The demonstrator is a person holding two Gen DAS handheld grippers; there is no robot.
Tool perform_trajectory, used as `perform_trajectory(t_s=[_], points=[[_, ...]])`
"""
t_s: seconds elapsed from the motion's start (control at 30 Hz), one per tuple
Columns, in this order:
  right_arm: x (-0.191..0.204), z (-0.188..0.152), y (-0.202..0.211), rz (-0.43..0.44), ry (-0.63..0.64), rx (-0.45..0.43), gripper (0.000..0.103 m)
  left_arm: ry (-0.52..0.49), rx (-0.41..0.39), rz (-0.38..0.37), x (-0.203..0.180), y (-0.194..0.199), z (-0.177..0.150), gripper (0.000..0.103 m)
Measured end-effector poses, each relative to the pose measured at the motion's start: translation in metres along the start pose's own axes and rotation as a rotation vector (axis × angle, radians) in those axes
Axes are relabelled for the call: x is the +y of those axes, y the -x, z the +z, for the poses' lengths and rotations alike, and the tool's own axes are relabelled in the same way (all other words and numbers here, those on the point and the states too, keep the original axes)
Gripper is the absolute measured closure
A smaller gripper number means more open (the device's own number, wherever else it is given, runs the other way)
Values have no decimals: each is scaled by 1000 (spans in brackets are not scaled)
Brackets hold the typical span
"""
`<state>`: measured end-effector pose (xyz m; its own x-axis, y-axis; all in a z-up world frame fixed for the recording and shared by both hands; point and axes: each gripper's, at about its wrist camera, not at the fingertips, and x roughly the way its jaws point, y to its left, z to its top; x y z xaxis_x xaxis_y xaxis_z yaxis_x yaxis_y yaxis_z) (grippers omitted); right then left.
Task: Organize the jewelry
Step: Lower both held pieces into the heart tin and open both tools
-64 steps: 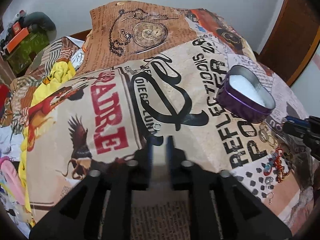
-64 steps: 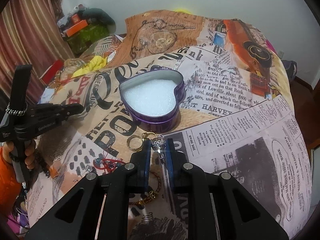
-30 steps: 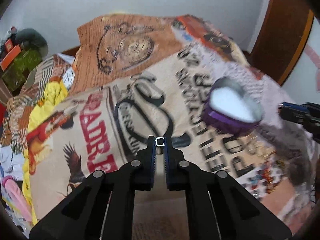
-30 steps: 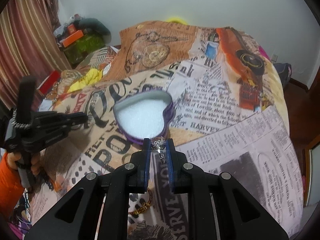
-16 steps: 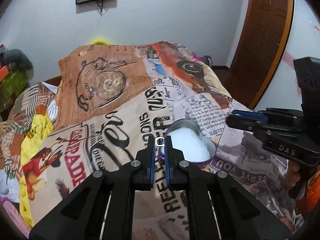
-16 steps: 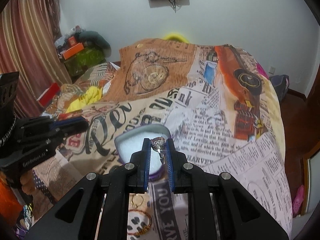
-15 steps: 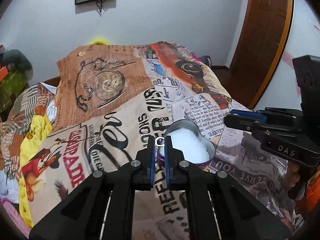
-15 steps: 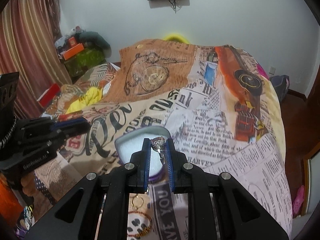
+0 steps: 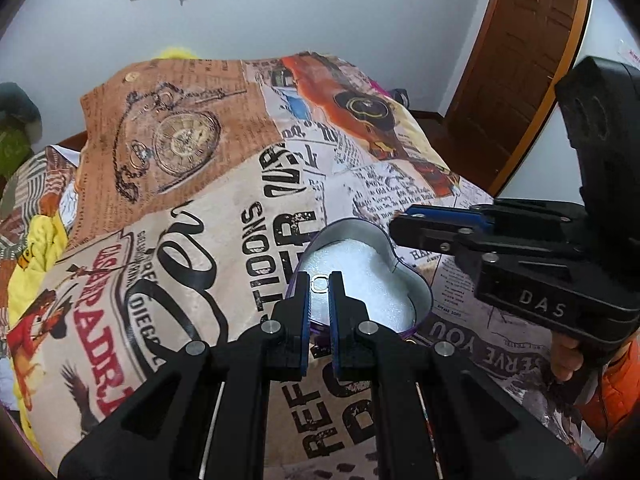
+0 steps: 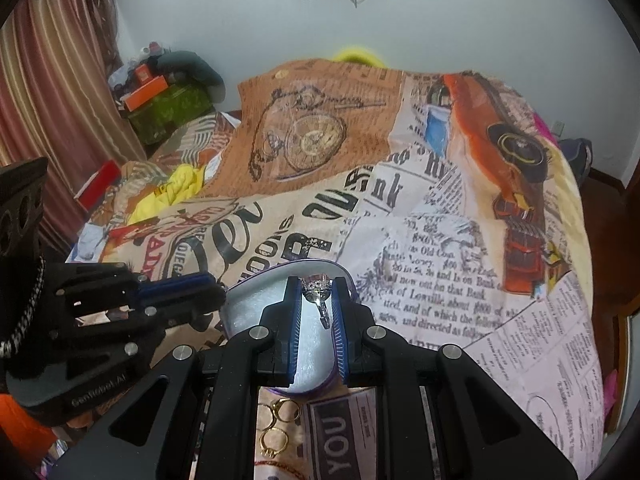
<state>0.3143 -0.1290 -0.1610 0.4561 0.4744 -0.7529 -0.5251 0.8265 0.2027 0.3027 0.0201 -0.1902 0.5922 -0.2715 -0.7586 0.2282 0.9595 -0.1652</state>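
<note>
A purple heart-shaped tin with white foam inside sits on the printed bedspread. My left gripper is shut on a small silver ring and hangs over the tin's near left part. My right gripper is shut on a silver ring with a stone cluster, held above the tin. Each gripper shows in the other's view: the right gripper reaches in over the tin's far right rim, the left gripper points at its left rim.
Gold rings and a beaded bracelet lie on the bedspread just below the tin. A wooden door stands at the right. Clutter and a curtain line the left side. An orange sleeve shows behind the right gripper.
Both grippers have drawn in over the heart tin, which now lies right under their tips. Each still holds its ring.
</note>
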Motion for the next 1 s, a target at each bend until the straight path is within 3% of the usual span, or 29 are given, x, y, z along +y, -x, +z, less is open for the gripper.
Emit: perform_trajectory(t_s=[0.33,0.8,0.87,1.0], points=[[3,1,-16,12,19,61,89,-19,43,-7,-4,-13,-2,96],[6,3,-18,57,28,105,89,-23,46,3,-3,-9,-2,96],[7,3,-15,50,31,103,82,-29,41,11,-3,-5,-1,96],[10,3,-3,30,41,80,80,-26,22,21,-3,8,2,96]])
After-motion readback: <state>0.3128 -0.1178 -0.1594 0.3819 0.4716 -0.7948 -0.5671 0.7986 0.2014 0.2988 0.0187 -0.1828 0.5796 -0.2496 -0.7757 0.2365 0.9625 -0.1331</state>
